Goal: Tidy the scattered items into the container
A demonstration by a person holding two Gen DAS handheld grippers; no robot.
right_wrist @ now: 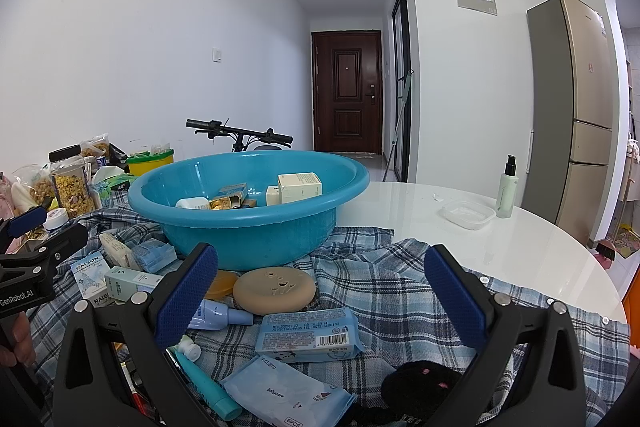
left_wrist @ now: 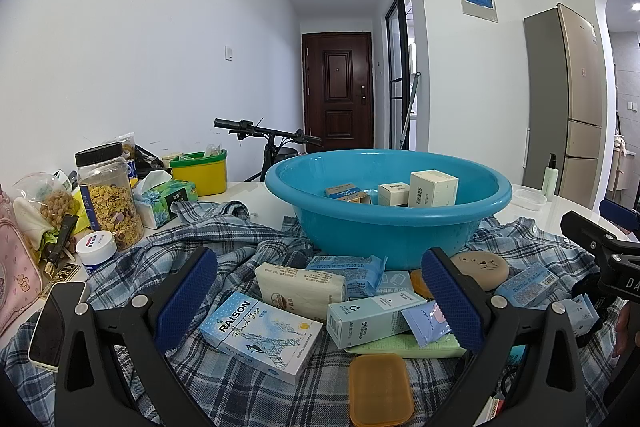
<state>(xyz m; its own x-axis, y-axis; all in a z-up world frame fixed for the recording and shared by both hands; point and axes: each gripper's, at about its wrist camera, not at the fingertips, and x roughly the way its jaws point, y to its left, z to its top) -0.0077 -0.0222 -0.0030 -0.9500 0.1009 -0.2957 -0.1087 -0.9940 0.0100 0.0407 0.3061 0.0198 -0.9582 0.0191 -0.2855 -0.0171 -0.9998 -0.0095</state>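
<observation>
A blue plastic basin (left_wrist: 400, 227) (right_wrist: 256, 231) stands on a plaid cloth (left_wrist: 256, 395) (right_wrist: 400, 279) and holds several small boxes. Scattered on the cloth before it lie a RAISON box (left_wrist: 260, 337), a white packet (left_wrist: 300, 285), a pale blue box (left_wrist: 372, 315), an orange soap case (left_wrist: 380, 391), a tan round disc (right_wrist: 274, 289), blue wipe packs (right_wrist: 308, 333) and a teal tube (right_wrist: 208, 385). My left gripper (left_wrist: 320, 299) is open above the RAISON box and packets. My right gripper (right_wrist: 320, 299) is open above the wipe packs. Both are empty.
At the left stand a cereal jar (left_wrist: 110, 199), a tissue box (left_wrist: 164, 199), a yellow tub (left_wrist: 200, 171), a white jar (left_wrist: 96, 251) and a phone (left_wrist: 52, 327). On the white table (right_wrist: 420, 203) at the right are a pump bottle (right_wrist: 507, 189) and a clear tray (right_wrist: 468, 213).
</observation>
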